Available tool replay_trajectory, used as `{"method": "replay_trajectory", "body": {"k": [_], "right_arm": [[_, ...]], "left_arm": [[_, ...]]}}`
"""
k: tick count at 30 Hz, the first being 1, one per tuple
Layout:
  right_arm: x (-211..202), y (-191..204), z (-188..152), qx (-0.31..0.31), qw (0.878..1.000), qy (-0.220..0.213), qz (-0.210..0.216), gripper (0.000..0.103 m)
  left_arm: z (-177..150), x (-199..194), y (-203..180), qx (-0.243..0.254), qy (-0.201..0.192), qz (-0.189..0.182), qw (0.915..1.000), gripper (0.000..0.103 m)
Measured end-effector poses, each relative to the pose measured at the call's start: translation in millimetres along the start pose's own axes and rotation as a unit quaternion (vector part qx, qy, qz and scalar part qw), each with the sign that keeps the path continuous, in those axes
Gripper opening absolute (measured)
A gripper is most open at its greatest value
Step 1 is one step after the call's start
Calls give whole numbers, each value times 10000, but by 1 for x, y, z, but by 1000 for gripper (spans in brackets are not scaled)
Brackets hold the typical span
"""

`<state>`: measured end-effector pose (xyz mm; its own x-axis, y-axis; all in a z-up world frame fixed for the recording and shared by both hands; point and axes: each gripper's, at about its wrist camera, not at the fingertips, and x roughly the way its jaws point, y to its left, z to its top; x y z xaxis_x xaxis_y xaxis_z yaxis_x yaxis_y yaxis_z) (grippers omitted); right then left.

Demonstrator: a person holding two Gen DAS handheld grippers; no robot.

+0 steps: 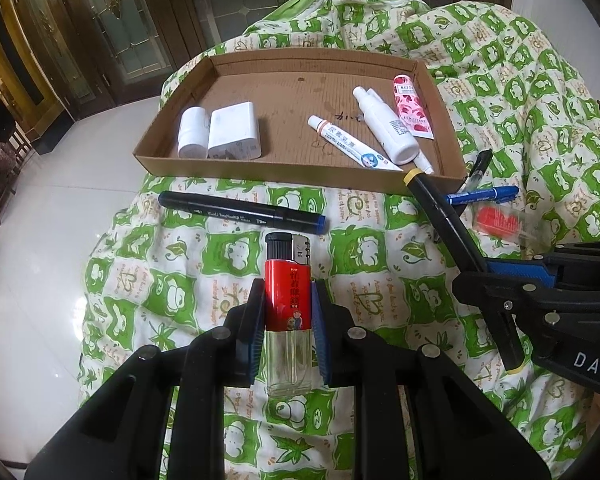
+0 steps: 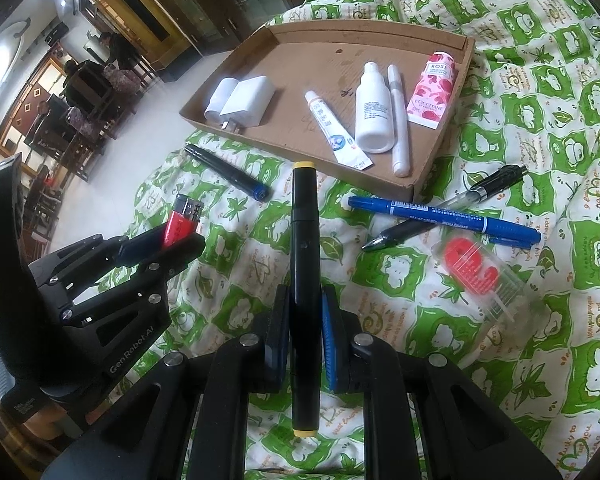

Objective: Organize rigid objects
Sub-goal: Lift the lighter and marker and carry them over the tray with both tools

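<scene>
The left hand-held gripper (image 1: 287,312) pinches a lighter (image 1: 288,300) between its blue ribbed pads; the lighter has a red wrapper, a clear see-through bottom and a black and silver top. The right hand-held gripper (image 2: 306,336) pinches a long, round black marker (image 2: 305,280) with yellow ends. Both point down at a slant over a soft, puffy quilt (image 1: 380,260) with green and white squares. Ahead lies a flat cardboard tray (image 1: 172,108) holding smooth white bottles, tubes and a boxy white plug. More pens (image 2: 444,216) lie on the quilt beside the tray.
</scene>
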<state>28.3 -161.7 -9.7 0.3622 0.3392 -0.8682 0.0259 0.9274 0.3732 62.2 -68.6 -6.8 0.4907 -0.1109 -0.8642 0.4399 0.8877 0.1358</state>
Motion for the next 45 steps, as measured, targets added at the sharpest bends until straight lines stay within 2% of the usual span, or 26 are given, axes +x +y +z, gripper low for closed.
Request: {"method": "replay_trajectory", "body": {"k": [12,31,37,45], "right_arm": [[-5,-2,0,60,10000,-61,21,13],[-12,-9,5,219,9996,-182,69,13],[-20,-16,14,350,9988,-292,157,13],[-29,-31,42,600,9968,-459,265,13]], "left_arm": [[4,-5,-6,152,-179,176,9996,19],[19,-7,-7,115,-265,117,9995,19],[30,-2,0,-179,-172,-166,9996,19],[63,7,16,-559,-98,-575,9967,19]]}}
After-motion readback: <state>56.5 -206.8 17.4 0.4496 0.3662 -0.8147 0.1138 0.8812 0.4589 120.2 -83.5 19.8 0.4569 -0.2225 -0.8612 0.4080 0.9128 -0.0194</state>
